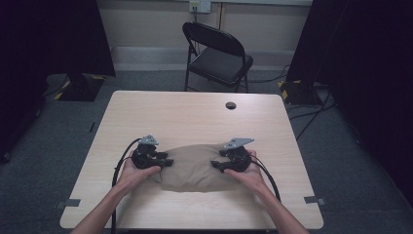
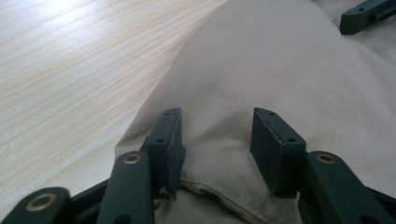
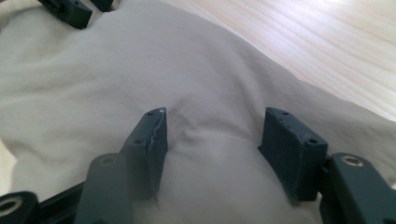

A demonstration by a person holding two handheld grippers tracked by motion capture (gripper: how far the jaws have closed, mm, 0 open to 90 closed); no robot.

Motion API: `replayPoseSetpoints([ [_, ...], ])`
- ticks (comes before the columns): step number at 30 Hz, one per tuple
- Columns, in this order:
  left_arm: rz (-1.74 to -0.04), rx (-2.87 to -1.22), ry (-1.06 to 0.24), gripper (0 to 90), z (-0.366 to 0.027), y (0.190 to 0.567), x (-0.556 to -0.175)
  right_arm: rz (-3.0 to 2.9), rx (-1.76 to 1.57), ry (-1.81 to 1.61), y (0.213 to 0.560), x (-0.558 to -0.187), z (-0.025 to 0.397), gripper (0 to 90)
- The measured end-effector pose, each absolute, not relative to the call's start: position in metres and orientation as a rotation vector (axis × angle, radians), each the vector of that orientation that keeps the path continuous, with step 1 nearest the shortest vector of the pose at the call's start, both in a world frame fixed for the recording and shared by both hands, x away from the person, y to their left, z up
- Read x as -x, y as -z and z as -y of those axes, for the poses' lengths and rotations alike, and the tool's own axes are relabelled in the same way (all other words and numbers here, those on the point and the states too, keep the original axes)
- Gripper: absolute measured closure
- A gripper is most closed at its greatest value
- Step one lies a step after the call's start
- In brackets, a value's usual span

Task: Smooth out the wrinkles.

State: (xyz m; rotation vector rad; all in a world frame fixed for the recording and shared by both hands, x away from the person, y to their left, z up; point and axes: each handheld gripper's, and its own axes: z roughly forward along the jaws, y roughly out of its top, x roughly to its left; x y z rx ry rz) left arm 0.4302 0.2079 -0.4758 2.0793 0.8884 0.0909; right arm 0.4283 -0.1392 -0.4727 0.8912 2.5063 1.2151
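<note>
Cloth: folded beige soft fabric bundle (image 1: 192, 168) lies on near-centre of pale wooden table (image 1: 195, 114). Left gripper (image 2: 217, 140) at its left end, jaws apart, straddling a seamed edge. Right gripper (image 3: 212, 149) at right end, jaws apart over a raised fold. Looks light, limp, non-slippery; best pinched at end edges.

One beige folded cloth (image 1: 192, 168) lies on one wooden worktop (image 1: 195, 117). Two hand-held grippers are there: a left hand-held gripper (image 1: 165, 161) and a right hand-held gripper (image 1: 216, 165). One black folding chair (image 1: 216, 53) stands beyond.
</note>
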Motion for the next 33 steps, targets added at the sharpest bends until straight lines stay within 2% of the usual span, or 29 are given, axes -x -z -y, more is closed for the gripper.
replayPoseSetpoints([
  [5, -0.875, -2.042, -0.065, 51.1, -0.219, 0.469, -0.42, -2.485, -0.927, -1.22, 0.462, -0.423, 0.155, 36.9],
  [9, -0.844, -2.109, -0.054, 51.1, -0.215, 0.475, -0.41, -2.501, -0.951, -1.181, 0.472, -0.421, 0.166, 34.2],
  [11, -0.834, -2.135, -0.099, 51.4, -0.209, 0.482, -0.407, -2.536, -0.941, -1.144, 0.481, -0.422, 0.162, 32.0],
  [15, -0.847, -2.158, -0.193, 53.2, -0.201, 0.486, -0.415, -2.525, -0.951, -1.144, 0.489, -0.43, 0.158, 29.2],
  [22, -0.904, -2.06, -0.214, 53.4, -0.21, 0.492, -0.437, -2.461, -1.06, -1.167, 0.493, -0.451, 0.154, 28.2],
  [24, -0.909, -2.043, -0.198, 51.4, -0.212, 0.491, -0.437, -2.458, -1.076, -1.154, 0.491, -0.456, 0.154, 26.4],
  [27, -0.939, -1.997, -0.164, 43.4, -0.219, 0.484, -0.434, -2.429, -1.083, -1.199, 0.484, -0.457, 0.155, 25.7],
  [33, -0.971, -1.933, -0.19, 32.6, -0.244, 0.464, -0.417, -2.367, -1.097, -1.285, 0.461, -0.443, 0.172, 21.4],
])
